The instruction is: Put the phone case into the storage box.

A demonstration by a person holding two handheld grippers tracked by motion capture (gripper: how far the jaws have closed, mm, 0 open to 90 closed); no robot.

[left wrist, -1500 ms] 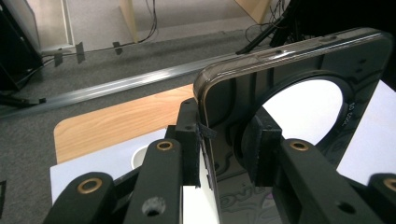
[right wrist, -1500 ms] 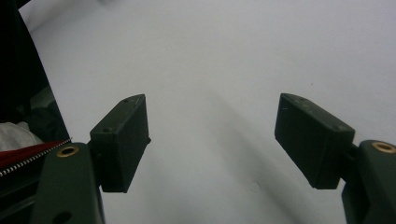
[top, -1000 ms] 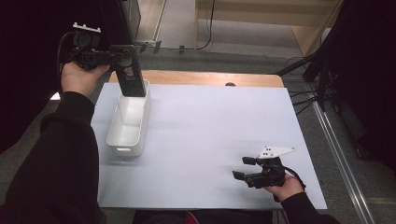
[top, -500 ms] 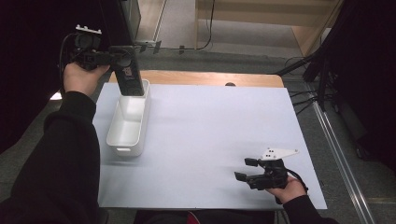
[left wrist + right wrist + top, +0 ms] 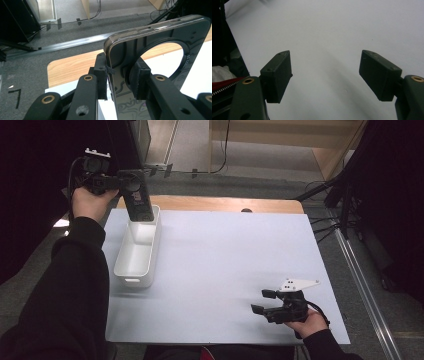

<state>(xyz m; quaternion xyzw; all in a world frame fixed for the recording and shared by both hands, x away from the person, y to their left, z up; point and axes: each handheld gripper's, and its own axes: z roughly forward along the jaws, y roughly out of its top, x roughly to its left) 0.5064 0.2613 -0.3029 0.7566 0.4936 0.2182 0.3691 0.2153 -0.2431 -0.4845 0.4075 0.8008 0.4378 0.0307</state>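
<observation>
My left gripper [image 5: 131, 184] is shut on a dark phone case [image 5: 138, 196] with a round hole, held upright above the far end of a white rectangular bin [image 5: 134, 262] at the table's left. In the left gripper view the case [image 5: 160, 37] stands clamped between the two pads [image 5: 101, 75], its top edge and round opening plain to see. My right gripper [image 5: 263, 301] rests low near the table's front right, open, with nothing between its fingers [image 5: 277, 75]; only bare white table surface lies ahead of it.
A white sheet [image 5: 225, 260] covers the table, with a wooden edge [image 5: 210, 204] showing at the far side. Beyond it lie grey carpet, cables and a metal rail [image 5: 360, 280] at the right. A dark cabinet [image 5: 125, 140] stands behind the left hand.
The left gripper has shifted slightly toward the near side with the case above the bin's far end. The right gripper has slid a little toward the table's front edge.
</observation>
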